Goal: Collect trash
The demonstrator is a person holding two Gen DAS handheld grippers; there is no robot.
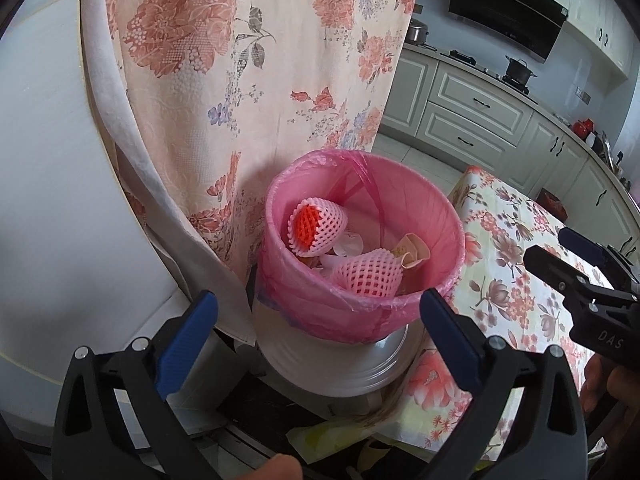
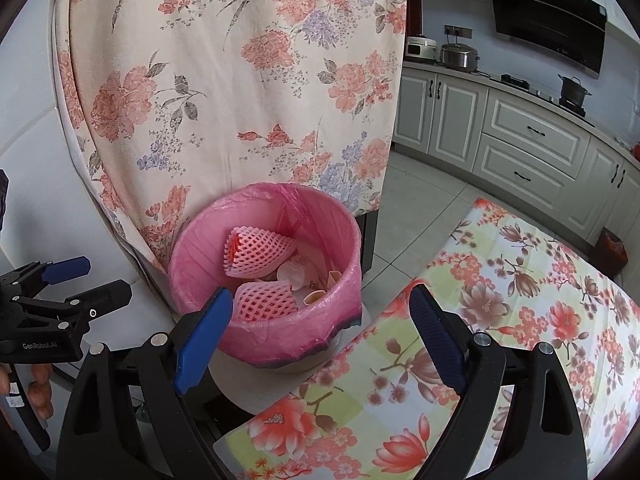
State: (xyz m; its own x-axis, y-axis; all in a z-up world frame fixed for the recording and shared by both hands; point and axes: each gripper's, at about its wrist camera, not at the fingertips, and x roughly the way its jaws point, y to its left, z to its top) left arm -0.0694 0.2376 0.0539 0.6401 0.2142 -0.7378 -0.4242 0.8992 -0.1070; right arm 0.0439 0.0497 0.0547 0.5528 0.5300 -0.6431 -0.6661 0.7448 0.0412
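A white trash bin with a pink bag liner stands on the floor; it also shows in the right wrist view. Inside lie two pink foam fruit nets, crumpled paper and white scraps. My left gripper is open and empty, just in front of the bin. My right gripper is open and empty, over the bin's near rim and the table corner. Each gripper shows in the other's view, right and left.
A floral cloth hangs over a white appliance behind the bin. A table with a floral cover stands right of the bin. Kitchen cabinets, a stove with a pot and a range hood are at the back right.
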